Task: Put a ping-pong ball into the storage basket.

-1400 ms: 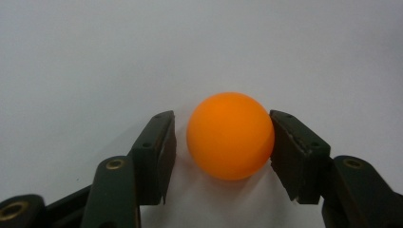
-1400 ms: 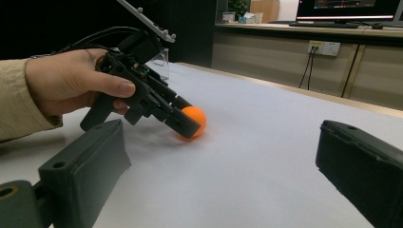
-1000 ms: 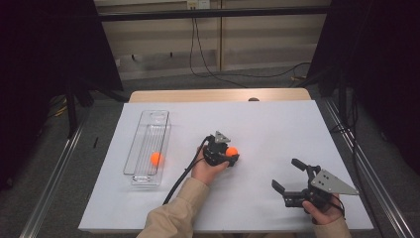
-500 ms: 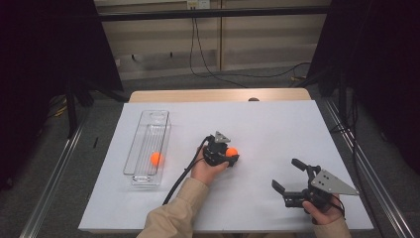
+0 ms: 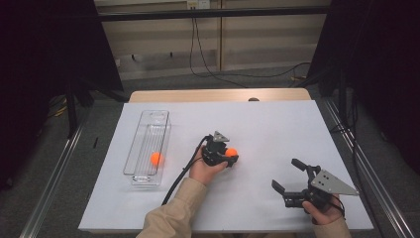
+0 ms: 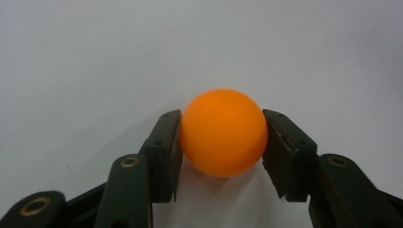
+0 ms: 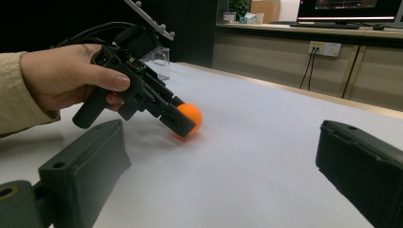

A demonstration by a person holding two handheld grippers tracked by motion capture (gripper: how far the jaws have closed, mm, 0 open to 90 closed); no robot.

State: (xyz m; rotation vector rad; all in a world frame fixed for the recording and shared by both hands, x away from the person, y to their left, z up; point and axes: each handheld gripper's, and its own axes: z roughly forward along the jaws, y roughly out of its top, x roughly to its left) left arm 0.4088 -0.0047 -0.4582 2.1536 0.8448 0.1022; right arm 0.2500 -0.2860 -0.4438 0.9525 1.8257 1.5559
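Observation:
An orange ball (image 5: 231,152) rests on the white table sheet (image 5: 277,129) near the middle. My left gripper (image 5: 230,156) is held low over the sheet and is shut on this ball. In the left gripper view both pads press the sides of the ball (image 6: 223,133). The right gripper view shows the same ball (image 7: 190,116) touching the sheet, pinched in the left gripper (image 7: 185,124). My right gripper (image 5: 285,173) is near the front right of the table, open, with nothing between its jaws (image 7: 223,142).
A clear plastic tray (image 5: 144,131) lies lengthwise at the left of the sheet, with a second orange ball (image 5: 156,158) inside near its front end. The left gripper's cable (image 5: 181,176) trails back toward the person. The table's wooden far edge (image 5: 218,95) runs along the back.

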